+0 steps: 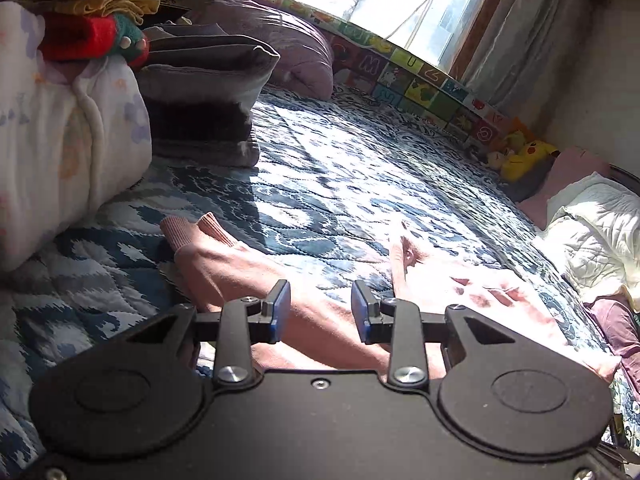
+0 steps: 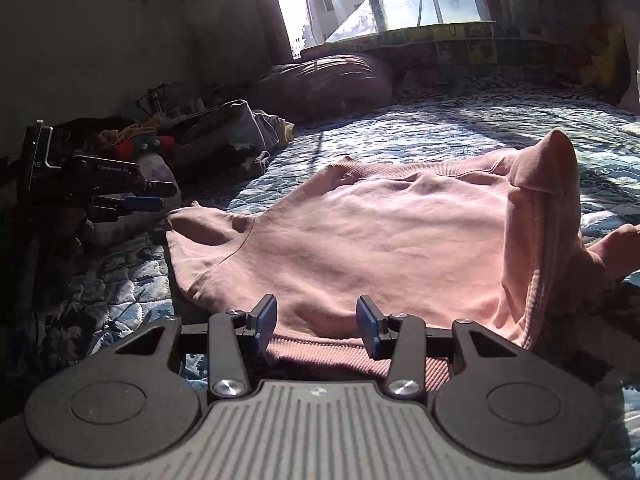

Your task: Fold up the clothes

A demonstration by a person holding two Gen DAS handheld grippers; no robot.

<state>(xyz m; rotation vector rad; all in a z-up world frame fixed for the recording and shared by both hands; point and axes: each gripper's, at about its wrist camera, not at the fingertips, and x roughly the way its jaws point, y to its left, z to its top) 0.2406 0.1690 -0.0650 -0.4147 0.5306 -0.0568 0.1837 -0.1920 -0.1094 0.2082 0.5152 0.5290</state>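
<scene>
A pink sweatshirt (image 2: 360,240) lies spread on the blue patterned quilt (image 2: 420,136). Its right side is folded up into a standing ridge (image 2: 548,216). My right gripper (image 2: 316,320) stands open just above the ribbed hem (image 2: 340,354), nothing between its fingers. In the left wrist view the sweatshirt's sleeve (image 1: 224,256) with its ribbed cuff (image 1: 188,228) runs under my left gripper (image 1: 320,312), which is open and empty. The left gripper (image 2: 140,200) also shows at the left of the right wrist view, hovering beside the sweatshirt's left sleeve.
Folded grey blankets (image 1: 204,96) and a white floral duvet (image 1: 60,136) are stacked at the left. A purple pillow (image 1: 288,40) and alphabet mat (image 1: 420,80) line the window side. A yellow plush toy (image 1: 524,156) and white quilt (image 1: 600,232) sit at the right.
</scene>
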